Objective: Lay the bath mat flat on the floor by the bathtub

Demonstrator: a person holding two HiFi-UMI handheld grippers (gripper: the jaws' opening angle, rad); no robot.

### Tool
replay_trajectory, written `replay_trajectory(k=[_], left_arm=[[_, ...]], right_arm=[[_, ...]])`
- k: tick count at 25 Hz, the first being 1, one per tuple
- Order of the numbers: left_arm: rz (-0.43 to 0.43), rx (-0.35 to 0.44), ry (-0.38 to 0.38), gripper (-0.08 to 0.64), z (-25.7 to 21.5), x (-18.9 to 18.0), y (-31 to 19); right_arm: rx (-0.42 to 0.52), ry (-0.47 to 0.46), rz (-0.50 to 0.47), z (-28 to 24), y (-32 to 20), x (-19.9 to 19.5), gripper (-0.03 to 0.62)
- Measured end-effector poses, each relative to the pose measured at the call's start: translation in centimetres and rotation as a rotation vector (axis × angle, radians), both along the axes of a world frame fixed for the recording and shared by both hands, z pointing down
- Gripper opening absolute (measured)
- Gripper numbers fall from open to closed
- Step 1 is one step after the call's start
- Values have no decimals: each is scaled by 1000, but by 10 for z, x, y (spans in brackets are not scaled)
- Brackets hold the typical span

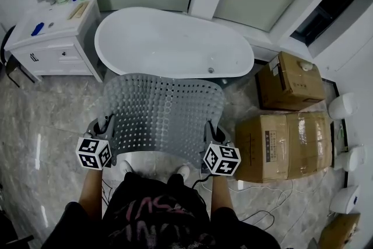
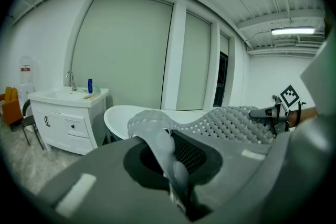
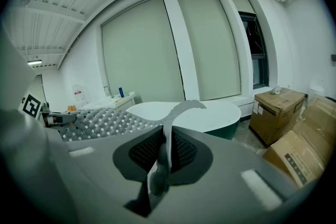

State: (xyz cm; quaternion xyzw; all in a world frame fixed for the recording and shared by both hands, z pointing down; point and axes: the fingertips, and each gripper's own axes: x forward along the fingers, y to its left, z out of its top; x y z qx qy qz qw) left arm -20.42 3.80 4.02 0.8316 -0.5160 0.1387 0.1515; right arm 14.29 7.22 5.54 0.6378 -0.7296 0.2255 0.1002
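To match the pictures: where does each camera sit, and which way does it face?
Head view: on the head, facing down at bath mat and bathtub; forearms show.
Left gripper view: on left gripper, facing cabinet, bathtub; fingers pinch mat.
Right gripper view: on right gripper, facing bathtub, boxes; fingers pinch mat.
All share mat, bathtub.

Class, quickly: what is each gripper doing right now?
Left gripper: closed on the left edge of the bath mat.
Right gripper: closed on its right edge.

Bathroom w/ bathtub (image 1: pixel 169 44), sink vanity (image 1: pixel 52 38), marble floor (image 1: pixel 46 119), stacked boxes (image 1: pixel 285 146).
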Motion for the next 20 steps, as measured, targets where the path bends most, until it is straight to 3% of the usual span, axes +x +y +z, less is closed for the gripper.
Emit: replay_trajectory(k=[20], left_arm=[[-4,-56,-24,26,26,-3,11]], right_arm=[[-51,10,-18,23,9,-1,51]])
